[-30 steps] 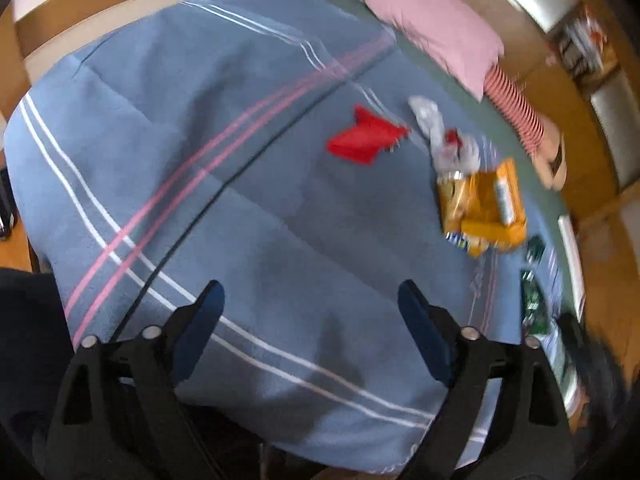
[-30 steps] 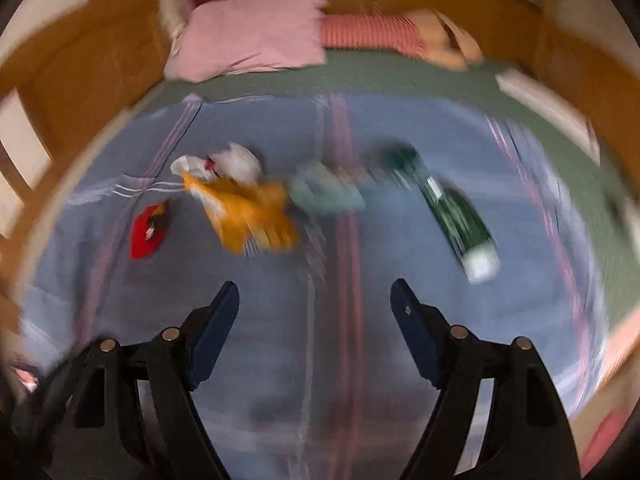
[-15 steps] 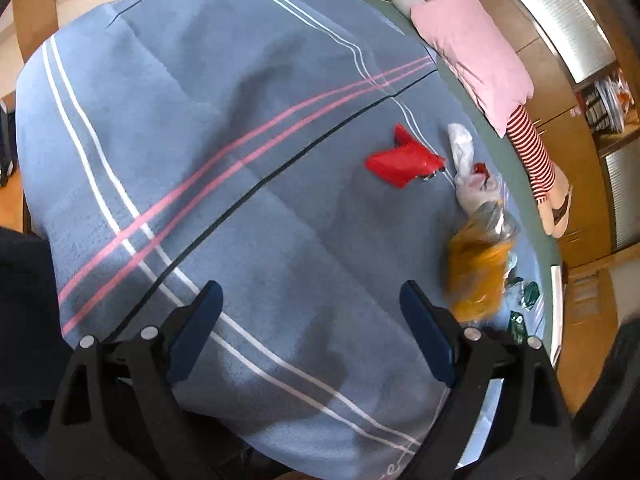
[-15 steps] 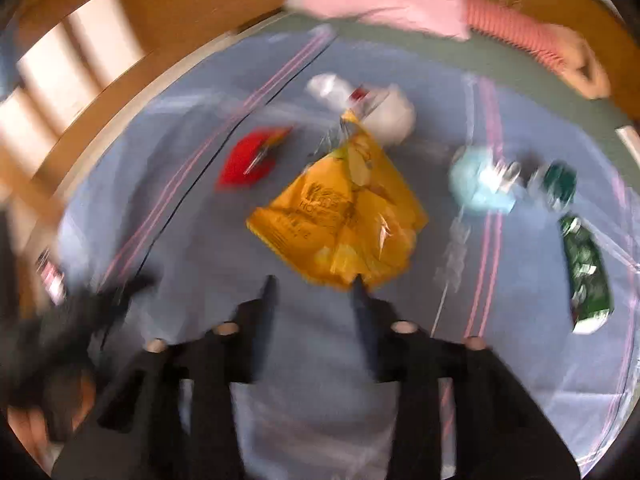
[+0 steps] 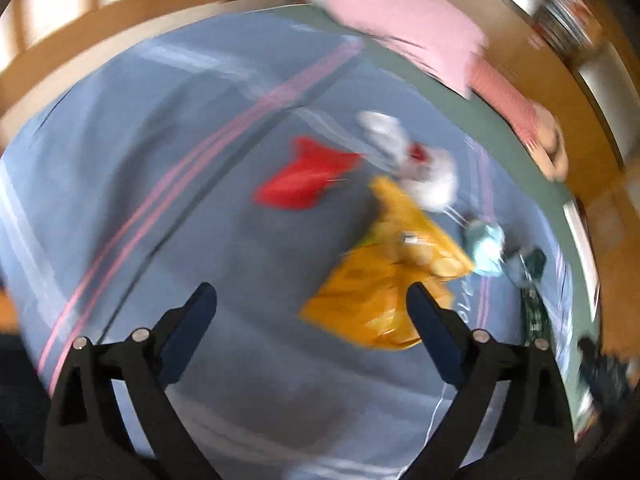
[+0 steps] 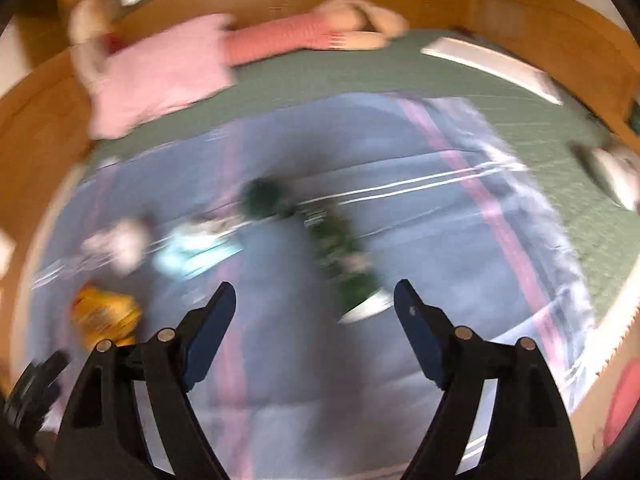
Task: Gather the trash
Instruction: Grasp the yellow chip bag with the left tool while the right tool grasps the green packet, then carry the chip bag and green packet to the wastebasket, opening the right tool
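Left wrist, one red wrapper (image 5: pixel 308 178), one orange bag (image 5: pixel 384 280) (blurred)

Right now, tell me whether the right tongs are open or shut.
Open. The right tongs have just been opening; their blue pads stand wide apart, nothing between them.

- A bed (image 6: pixel 360 80) with a green sheet carries a blue striped blanket (image 5: pixel 120 200).
- On the blanket lie a red wrapper (image 5: pixel 304 176), a yellow bag (image 5: pixel 384 288), a white wad (image 5: pixel 424 172), a pale blue scrap (image 5: pixel 486 246) and a green packet (image 6: pixel 344 256).
- A pink pillow (image 6: pixel 160 76) and a red-striped soft toy (image 6: pixel 288 38) rest on the sheet.
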### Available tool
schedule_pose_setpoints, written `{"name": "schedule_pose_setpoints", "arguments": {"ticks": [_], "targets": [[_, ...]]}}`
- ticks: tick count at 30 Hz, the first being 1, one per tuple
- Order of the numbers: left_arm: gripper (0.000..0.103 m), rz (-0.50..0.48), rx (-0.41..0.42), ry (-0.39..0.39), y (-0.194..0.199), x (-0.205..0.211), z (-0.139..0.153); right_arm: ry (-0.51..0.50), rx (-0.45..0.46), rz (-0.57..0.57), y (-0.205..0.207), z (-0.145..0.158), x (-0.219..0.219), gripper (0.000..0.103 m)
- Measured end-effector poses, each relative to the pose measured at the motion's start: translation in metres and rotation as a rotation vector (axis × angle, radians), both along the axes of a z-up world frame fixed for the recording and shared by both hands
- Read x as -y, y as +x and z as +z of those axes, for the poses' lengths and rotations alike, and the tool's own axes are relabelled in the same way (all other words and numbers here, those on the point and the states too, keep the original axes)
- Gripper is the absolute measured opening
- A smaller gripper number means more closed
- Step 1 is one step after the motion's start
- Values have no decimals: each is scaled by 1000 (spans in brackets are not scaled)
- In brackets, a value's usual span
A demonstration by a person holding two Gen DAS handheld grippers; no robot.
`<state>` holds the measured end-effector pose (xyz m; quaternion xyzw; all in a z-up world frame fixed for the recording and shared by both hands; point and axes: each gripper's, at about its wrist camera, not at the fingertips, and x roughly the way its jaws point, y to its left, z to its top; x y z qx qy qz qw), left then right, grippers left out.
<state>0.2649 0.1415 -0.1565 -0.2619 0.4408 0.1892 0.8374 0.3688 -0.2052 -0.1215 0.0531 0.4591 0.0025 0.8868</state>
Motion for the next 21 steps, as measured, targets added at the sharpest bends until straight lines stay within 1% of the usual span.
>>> {"name": "schedule_pose_setpoints", "arguments": {"ticks": [2,3,4,7,8,9,10,11,12,14,16,17,19,20,21], "targets": [[95,-48,4,1,13,9,-4,-69,-16,-28,21,-13,0,80],[95,-47,17,-12,17,11,-5,-92,-25,-25,29,-20,-2,80],[96,-51,48,-30,19,13,-5,-121,-46,-14,40,-30,-4,80],[97,-66,68,-25,28,13,-4,-261,-148,-7,60,-67,-13,79],[98,-67,77,-18,30,13,-3,-273,-169,3,59,-77,-15,65],[99,-69,83,-16,33,12,-3,-262,-176,18,57,-84,-17,52],[100,-74,84,-20,35,13,-5,-227,-191,38,51,-90,-17,32],[100,-92,82,-34,39,14,-8,-195,-193,50,45,-92,-15,21],[100,-112,79,-47,41,17,-12,-162,-189,67,39,-90,-15,16],[100,-136,58,-24,48,22,-16,-77,-169,104,18,-83,-12,15],[100,-157,17,32,54,27,-20,13,-167,155,-4,-75,-9,15],[100,-163,-2,44,56,28,-23,34,-166,181,-17,-71,-9,15],[100,-180,-44,57,59,31,-29,45,-163,228,-37,-64,-10,15],[98,-195,-59,49,60,32,-34,52,-157,247,-48,-61,-10,15],[93,-215,-74,36,61,34,-39,72,-150,260,-58,-57,-8,15]]}}
